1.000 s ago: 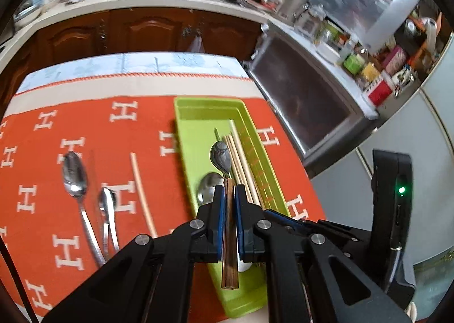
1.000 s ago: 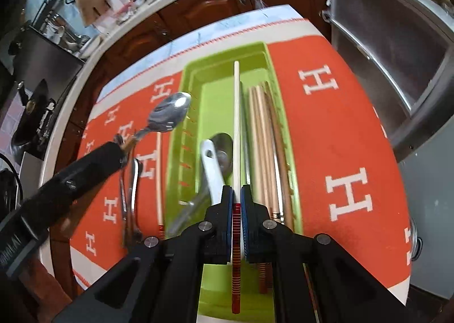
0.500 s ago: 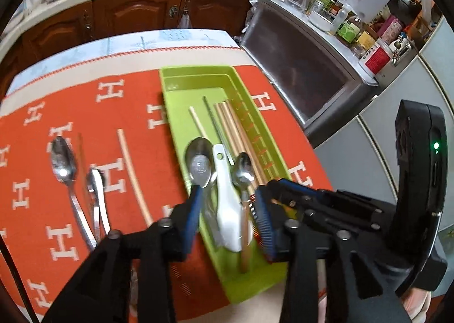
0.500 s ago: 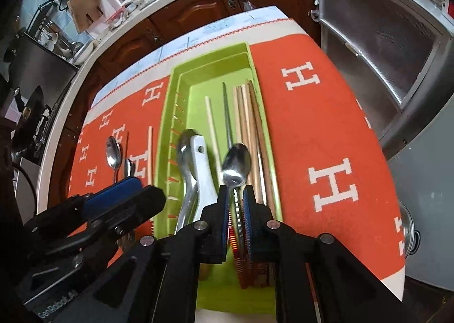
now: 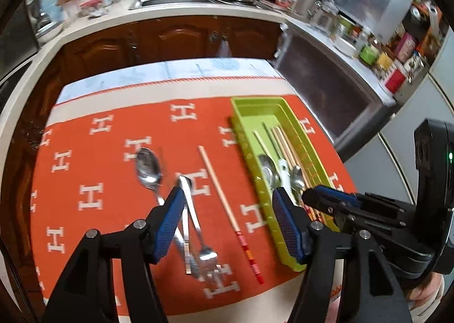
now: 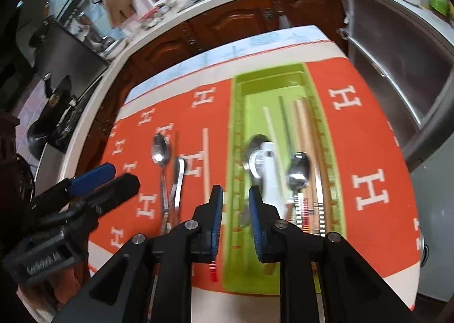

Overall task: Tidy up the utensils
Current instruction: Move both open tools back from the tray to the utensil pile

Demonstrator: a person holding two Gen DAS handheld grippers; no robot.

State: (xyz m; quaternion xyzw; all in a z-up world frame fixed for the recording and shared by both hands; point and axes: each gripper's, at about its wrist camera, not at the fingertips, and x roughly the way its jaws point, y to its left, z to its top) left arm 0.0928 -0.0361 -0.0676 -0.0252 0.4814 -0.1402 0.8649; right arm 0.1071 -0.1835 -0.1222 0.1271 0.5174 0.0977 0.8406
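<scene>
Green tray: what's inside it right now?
Inside the green tray: a white spoon lying over a metal spoon, a second metal spoon, and several chopsticks along the right side. Handle ends are hidden behind the right gripper, whose jaws are opening, empty.

text: white letter "H" repeated | on: orange tablecloth [image 5: 113,158]

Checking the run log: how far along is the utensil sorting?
Done: green tray already holds chopsticks, a white spoon and metal spoons. In hand: nothing; the left gripper and right gripper are both empty, jaws opening. Left: on the orange cloth lie a spoon, a fork and one chopstick.
</scene>
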